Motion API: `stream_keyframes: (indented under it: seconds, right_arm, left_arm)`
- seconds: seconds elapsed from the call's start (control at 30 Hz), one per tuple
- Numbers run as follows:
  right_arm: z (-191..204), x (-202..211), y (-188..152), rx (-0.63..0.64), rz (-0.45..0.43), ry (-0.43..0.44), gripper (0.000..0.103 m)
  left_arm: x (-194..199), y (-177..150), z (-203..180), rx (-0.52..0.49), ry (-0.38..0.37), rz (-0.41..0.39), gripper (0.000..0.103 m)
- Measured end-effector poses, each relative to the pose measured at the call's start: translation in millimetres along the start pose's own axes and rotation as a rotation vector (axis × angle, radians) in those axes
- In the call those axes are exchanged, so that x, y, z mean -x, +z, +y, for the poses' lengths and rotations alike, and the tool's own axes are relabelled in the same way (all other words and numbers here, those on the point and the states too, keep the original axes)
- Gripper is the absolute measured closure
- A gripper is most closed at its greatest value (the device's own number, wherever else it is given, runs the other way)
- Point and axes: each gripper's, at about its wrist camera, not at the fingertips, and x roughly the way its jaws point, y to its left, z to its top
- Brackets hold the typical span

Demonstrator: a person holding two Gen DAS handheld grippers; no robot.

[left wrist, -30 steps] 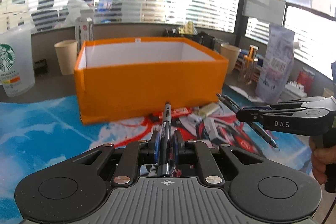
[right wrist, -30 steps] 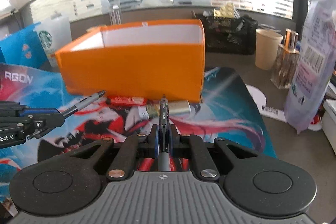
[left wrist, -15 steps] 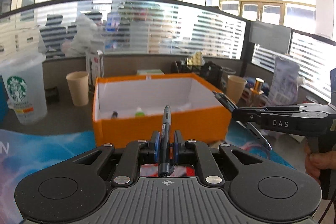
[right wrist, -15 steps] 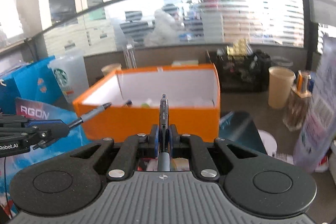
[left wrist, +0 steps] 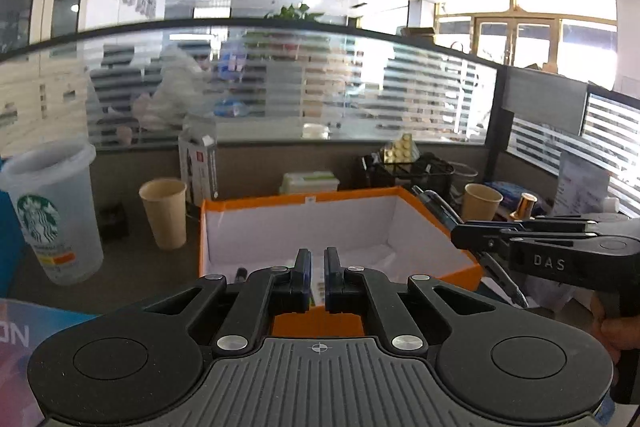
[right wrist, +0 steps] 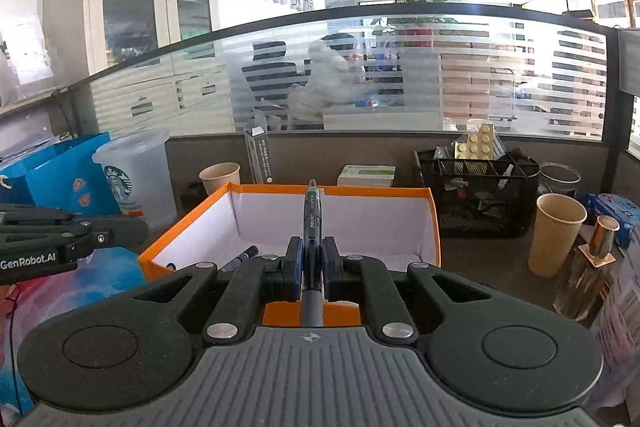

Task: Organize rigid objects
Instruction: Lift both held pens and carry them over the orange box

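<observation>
An orange box (left wrist: 440, 223) with a white inside stands on the desk, also in the right wrist view (right wrist: 434, 223). My left gripper (left wrist: 317, 269) is open and empty above the box's near wall. A black marker (right wrist: 242, 255) lies inside the box at its left. My right gripper (right wrist: 311, 263) is shut on a dark blue pen (right wrist: 311, 215) and holds it above the box's near edge. In the left wrist view the right gripper (left wrist: 472, 241) shows at the right with the pen (left wrist: 436, 205) across its tip.
A Starbucks cup (left wrist: 52, 215) and a paper cup (left wrist: 164, 211) stand left of the box. Another paper cup (right wrist: 556, 233) and a black mesh organiser (right wrist: 476, 199) stand to its right. A printed blue mat (left wrist: 24, 339) covers the desk in front.
Both grippers rose and moved over the box. My left gripper opened and its pen is gone from between the fingers; a marker now lies in the box. The right still holds its pen.
</observation>
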Motion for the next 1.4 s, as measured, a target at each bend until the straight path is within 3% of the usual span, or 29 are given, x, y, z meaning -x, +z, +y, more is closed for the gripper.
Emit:
stream_keyframes:
  seconds: [0.1, 0.23, 0.37, 0.57, 0.9, 1.13, 1.4]
  right_arm:
    - [2, 0, -12, -0.002, 0.019, 0.008, 0.094]
    - [1, -3, -28, -0.008, 0.047, -0.001, 0.094]
    - [-3, -9, -33, -0.023, 0.062, -0.012, 0.094]
    - [1, -8, -29, -0.015, 0.049, -0.007, 0.094]
    - [1, -4, -23, -0.012, 0.032, -0.01, 0.094]
    - [2, 0, -10, -0.006, 0.006, 0.003, 0.094]
    - [4, -5, 20, 0.003, -0.038, 0.013, 0.094]
  left_arm:
    - [0, -20, 3, 0.0, -0.049, 0.061, 0.099]
    - [-5, -68, -8, -0.017, -0.119, 0.208, 0.094]
    - [-17, -100, -18, -0.051, -0.086, 0.29, 0.091]
    - [-35, -114, -19, -0.05, -0.089, 0.341, 0.092]
    - [-30, -105, -22, -0.041, -0.096, 0.291, 0.094]
    - [1, -55, -20, -0.05, -0.093, 0.141, 0.094]
    - [1, 8, -12, -0.058, -0.03, 0.005, 0.094]
